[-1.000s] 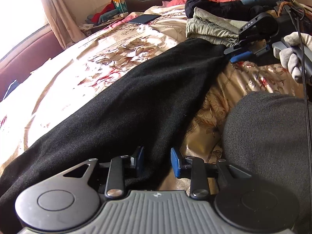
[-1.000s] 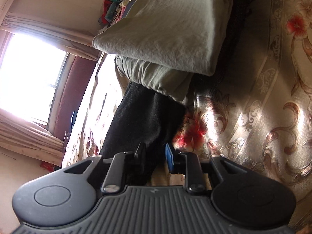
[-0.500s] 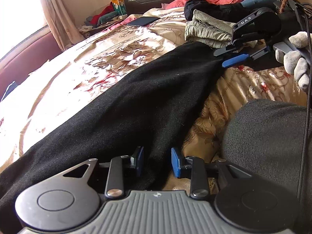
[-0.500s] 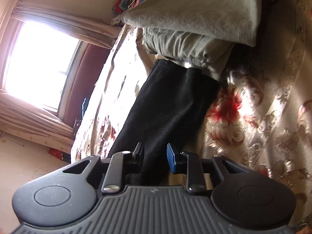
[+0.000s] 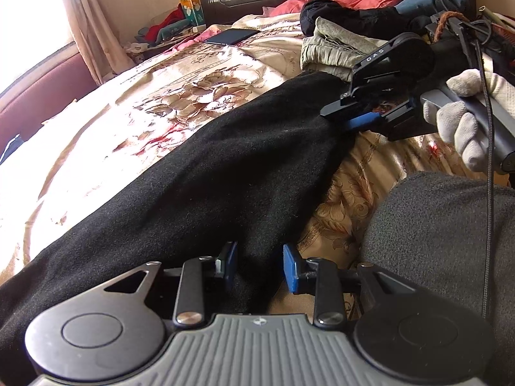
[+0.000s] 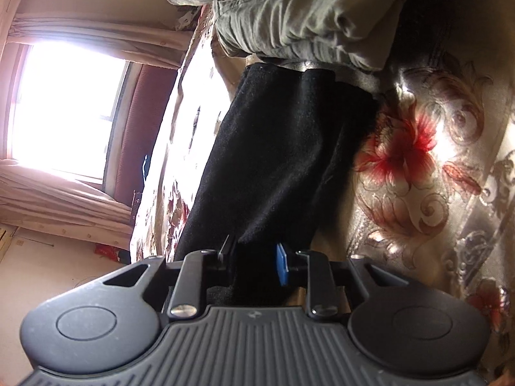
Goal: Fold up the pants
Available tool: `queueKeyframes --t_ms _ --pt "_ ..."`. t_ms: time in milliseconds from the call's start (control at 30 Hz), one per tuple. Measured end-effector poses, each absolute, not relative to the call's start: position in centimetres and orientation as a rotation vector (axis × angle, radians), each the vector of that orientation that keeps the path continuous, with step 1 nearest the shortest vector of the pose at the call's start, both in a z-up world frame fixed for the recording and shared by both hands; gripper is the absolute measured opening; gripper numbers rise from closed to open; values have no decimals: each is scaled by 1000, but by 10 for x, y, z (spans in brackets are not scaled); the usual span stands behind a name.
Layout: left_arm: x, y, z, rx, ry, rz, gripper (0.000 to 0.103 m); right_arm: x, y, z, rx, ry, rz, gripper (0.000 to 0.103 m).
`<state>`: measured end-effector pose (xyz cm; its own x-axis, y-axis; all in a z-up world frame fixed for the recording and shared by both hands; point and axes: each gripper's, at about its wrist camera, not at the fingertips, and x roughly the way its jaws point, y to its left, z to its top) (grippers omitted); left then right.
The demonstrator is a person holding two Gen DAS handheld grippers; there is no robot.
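Note:
Black pants (image 5: 199,173) lie stretched along the floral bedspread (image 5: 154,103), one end near me, the far end by a folded pile. My left gripper (image 5: 259,267) has its blue pads around the near edge of the black fabric. My right gripper (image 5: 357,119) shows in the left wrist view, held by a gloved hand, with its pads around the far end of the pants. In the right wrist view the right gripper (image 6: 254,263) has black pants (image 6: 276,160) fabric between its pads and lifted off the bed.
A folded grey-green garment (image 5: 334,48) lies just past the far end of the pants; it also shows in the right wrist view (image 6: 305,16). Dark and pink clothes (image 5: 354,6) are piled at the headboard. A dark knee (image 5: 444,244) sits at right. A window (image 6: 67,106) is at left.
My right gripper has pulled the far end of the pants back from the folded pile and toward me, lifting it. The left gripper has stayed put on the near edge.

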<state>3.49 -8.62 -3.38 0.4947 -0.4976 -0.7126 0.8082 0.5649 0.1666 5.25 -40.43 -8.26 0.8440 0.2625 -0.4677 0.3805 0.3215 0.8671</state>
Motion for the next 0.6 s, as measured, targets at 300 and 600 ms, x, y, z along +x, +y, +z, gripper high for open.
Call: queueKeyframes --t_ms 300,600 --pt "38 -94 -36 529 653 -845 47 40 -402 -82 1281 602 -43 28" --pt "39 -100 -33 525 648 -847 47 39 -399 -63 1256 528 -18 6"
